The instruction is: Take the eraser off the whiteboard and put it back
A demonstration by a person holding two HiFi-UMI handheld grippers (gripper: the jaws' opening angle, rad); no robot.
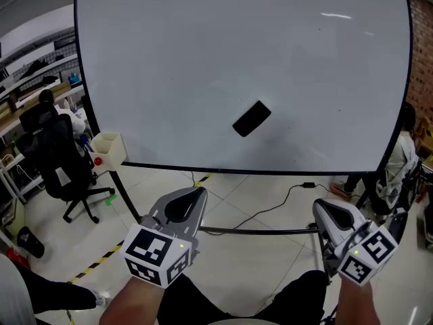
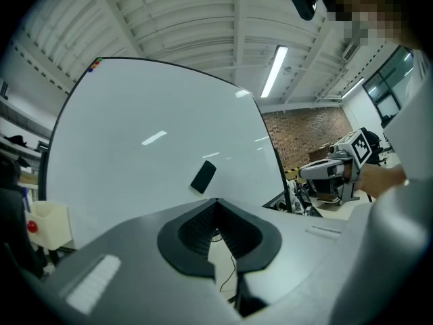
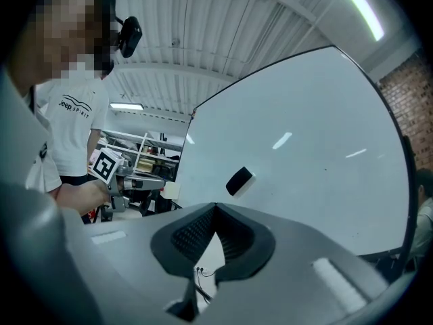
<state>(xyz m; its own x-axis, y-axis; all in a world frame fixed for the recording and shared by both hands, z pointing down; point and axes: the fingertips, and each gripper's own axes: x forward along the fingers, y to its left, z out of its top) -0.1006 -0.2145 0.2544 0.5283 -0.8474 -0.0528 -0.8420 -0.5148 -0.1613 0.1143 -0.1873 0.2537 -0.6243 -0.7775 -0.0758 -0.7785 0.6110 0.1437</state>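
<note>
The only legible print reads "Jeep SPIRIT", set across the chest of the person's white T-shirt (image 3: 73, 105).

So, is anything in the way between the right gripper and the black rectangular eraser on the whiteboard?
Nothing visible. The black rectangular eraser sits tilted on the white whiteboard, with only open air between it and the right gripper.

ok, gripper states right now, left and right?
left gripper: closed, holding nothing.
right gripper: closed, holding nothing.
The eraser is on the whiteboard, clear of both.
</note>
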